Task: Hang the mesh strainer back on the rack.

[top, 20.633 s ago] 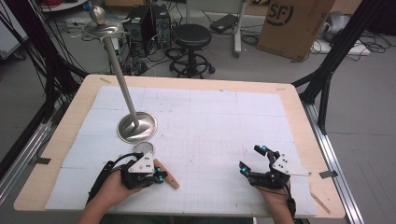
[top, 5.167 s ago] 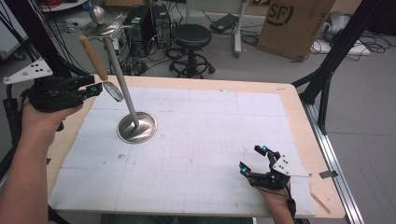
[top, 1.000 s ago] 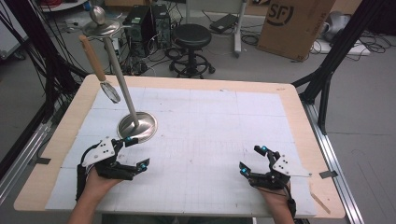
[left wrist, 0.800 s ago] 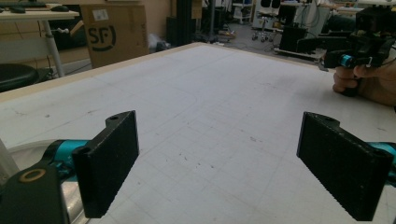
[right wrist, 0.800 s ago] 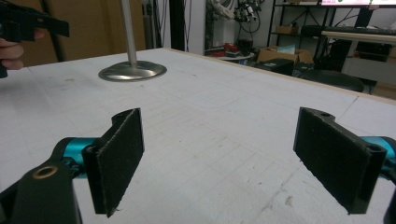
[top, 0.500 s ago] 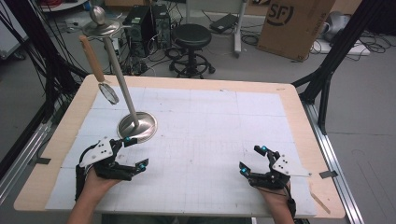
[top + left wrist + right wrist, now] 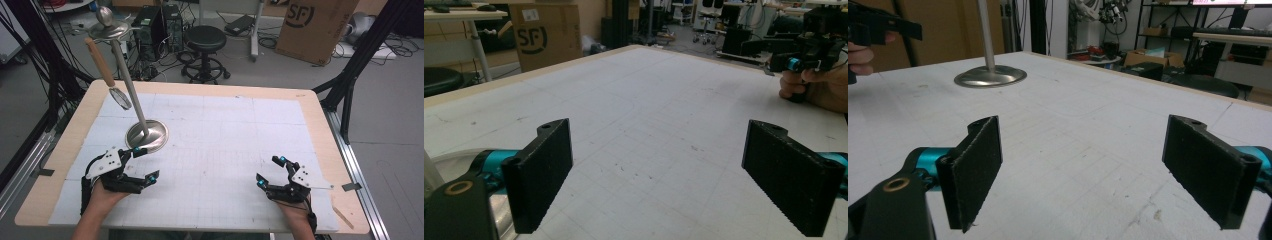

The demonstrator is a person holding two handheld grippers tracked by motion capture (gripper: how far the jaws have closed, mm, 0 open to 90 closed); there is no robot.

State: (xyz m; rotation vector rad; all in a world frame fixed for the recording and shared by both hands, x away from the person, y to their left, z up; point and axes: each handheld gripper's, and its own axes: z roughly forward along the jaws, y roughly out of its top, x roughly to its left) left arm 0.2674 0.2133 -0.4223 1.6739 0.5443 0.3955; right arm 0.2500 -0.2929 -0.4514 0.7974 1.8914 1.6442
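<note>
The left gripper (image 7: 656, 185) hangs low over the white gridded counter (image 7: 649, 115), its two black fingers (image 7: 541, 175) spread wide with nothing between them. Far right, a hand (image 7: 819, 87) grips the other gripper (image 7: 816, 47), apparently resting on the counter. A cardboard box (image 7: 551, 32) stands beyond.

Grey floor (image 7: 240, 70), black stool (image 7: 205, 40), perhaps computer towers (image 7: 160, 22)

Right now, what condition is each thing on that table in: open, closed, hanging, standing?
Left gripper: open, fingers apart, holding nothing, low over the table.
Right gripper: open, holding nothing, near the table's front edge.
Metal stand: upright on its round base.
Wooden-handled utensil: hanging from the stand's top, clear of the table.
</note>
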